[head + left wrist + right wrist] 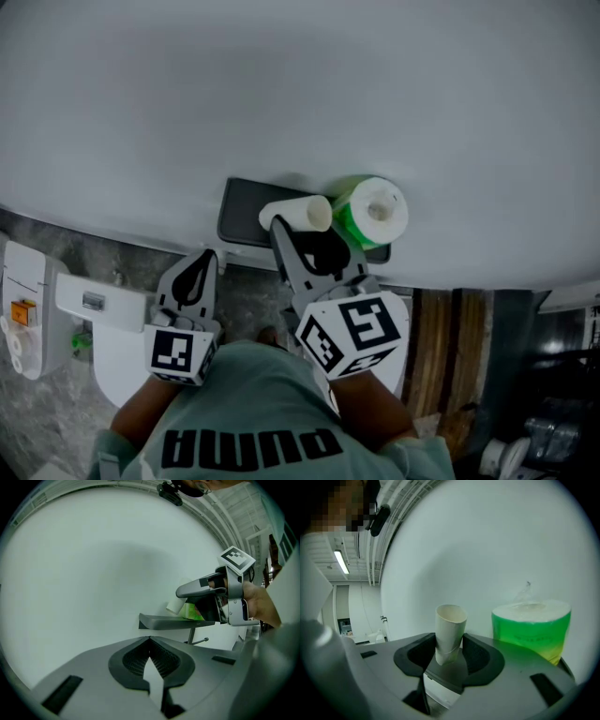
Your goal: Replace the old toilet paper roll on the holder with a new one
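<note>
right gripper point(450, 643) clamped the empty tube point(451, 618), new green roll point(530, 625) at its 3 o'clock on the shelf point(242, 211); a careless swing could knock that roll off. left gripper point(150, 641) sat closed, empty.

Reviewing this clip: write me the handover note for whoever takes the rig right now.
Left gripper: shut, empty, short of the shelf.
Right gripper: shut on the empty tube, held beside the new roll.
New roll: green-wrapped, standing on the shelf by the wall.
Done: the tube is off; the bar under the shelf looks bare.
Left: discard the tube, then fit the new roll on the bar.
</note>
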Tool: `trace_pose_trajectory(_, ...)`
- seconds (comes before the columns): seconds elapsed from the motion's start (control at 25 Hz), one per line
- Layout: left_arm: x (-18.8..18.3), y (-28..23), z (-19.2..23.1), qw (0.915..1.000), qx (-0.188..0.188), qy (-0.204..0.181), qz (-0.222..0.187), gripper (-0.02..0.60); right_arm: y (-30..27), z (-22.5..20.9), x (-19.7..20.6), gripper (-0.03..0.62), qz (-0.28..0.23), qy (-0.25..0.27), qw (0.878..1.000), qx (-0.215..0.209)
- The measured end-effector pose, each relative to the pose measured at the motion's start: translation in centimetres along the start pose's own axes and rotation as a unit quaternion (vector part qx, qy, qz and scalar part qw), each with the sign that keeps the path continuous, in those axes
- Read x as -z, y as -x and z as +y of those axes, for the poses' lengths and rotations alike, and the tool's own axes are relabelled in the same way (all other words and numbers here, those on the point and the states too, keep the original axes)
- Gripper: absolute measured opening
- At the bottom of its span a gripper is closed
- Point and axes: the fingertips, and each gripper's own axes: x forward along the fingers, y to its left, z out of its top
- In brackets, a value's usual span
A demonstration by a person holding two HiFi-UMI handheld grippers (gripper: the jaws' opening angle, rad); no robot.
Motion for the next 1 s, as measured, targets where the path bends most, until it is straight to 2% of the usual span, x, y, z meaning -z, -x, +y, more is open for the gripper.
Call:
trace_pose_trajectory(0.12, -0.3, -0.2, 0.3, 0.9998, 0.003, 0.009, -0.017, 0.003, -0.9, 0.1, 0.1, 0.183, 0.020, 0.024, 0.999, 0.009)
trace_pose_trajectory(0.52, 0.0, 0.1, 1.6, 0.9998, 0.000, 0.015, -0.009, 0.003, -2.9, 0.3, 0.6, 0.183, 0.086, 0.093, 0.991, 0.041)
trace_pose_trajectory(0.64, -0.1, 0.0, 1.6, 0.9994, 0.008, 0.024, -0.024, 0.003, -3.4, 0.4, 0.7, 0.183, 0.095, 0.103, 0.989, 0.045)
trace_pose_trajectory(0.88, -0.2, 0.2, 1.6, 0.9991, 0.016, 0.026, -0.029, 0.003, -3.9, 0.7, 0.9, 0.184, 0.106, 0.112, 0.987, 0.045)
trace_pose_trajectory(1.0, 0.0, 0.2, 1.5, 0.9994, 0.019, 0.022, -0.019, 0.003, -4.0, 0.7, 1.3, 0.184, 0.110, 0.102, 0.988, 0.039)
